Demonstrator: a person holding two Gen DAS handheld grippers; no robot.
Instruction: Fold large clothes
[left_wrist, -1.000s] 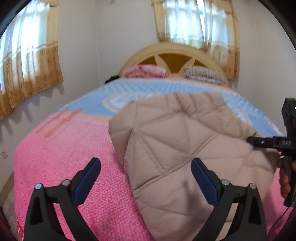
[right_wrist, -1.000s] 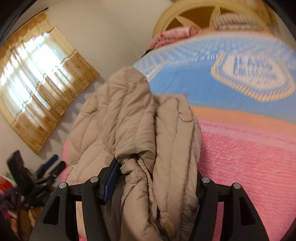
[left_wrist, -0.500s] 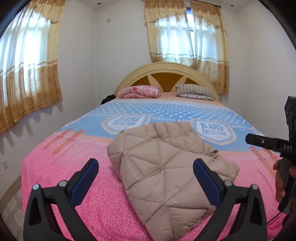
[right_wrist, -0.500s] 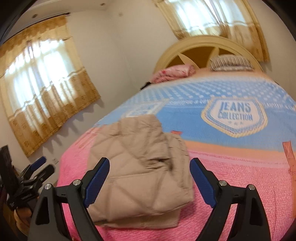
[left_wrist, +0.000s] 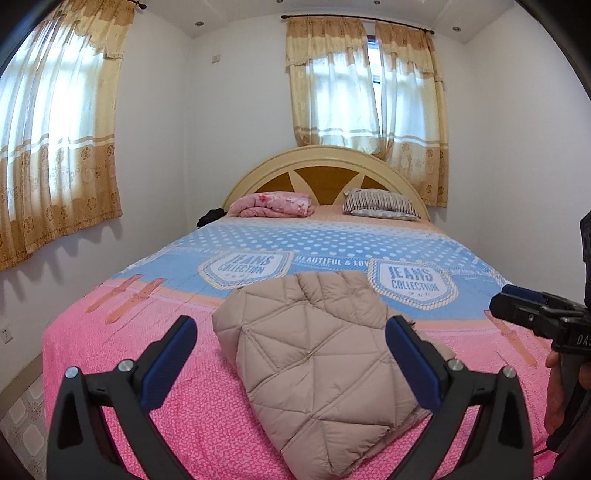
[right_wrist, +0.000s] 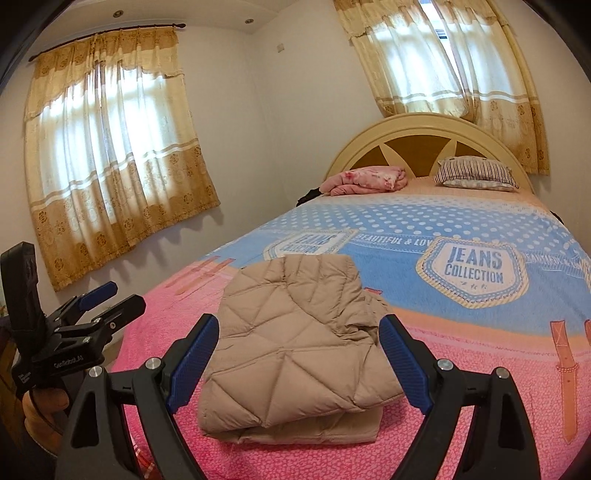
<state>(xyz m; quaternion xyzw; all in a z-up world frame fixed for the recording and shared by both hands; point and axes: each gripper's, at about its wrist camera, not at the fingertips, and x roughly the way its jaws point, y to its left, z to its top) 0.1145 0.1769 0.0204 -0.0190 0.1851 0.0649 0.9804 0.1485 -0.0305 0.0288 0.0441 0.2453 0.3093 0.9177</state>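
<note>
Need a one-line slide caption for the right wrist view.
Folded beige quilted jacket lies on the pink-and-blue bedspread, framed by the open right gripper, which holds nothing.

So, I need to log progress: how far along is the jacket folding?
Done: the jacket lies on the bed as a compact, layered bundle. In hand: nothing; the left gripper and right gripper are open, with the jacket seen beyond them, ungripped. Left: perhaps tidying the rumpled far-right edge.
</note>
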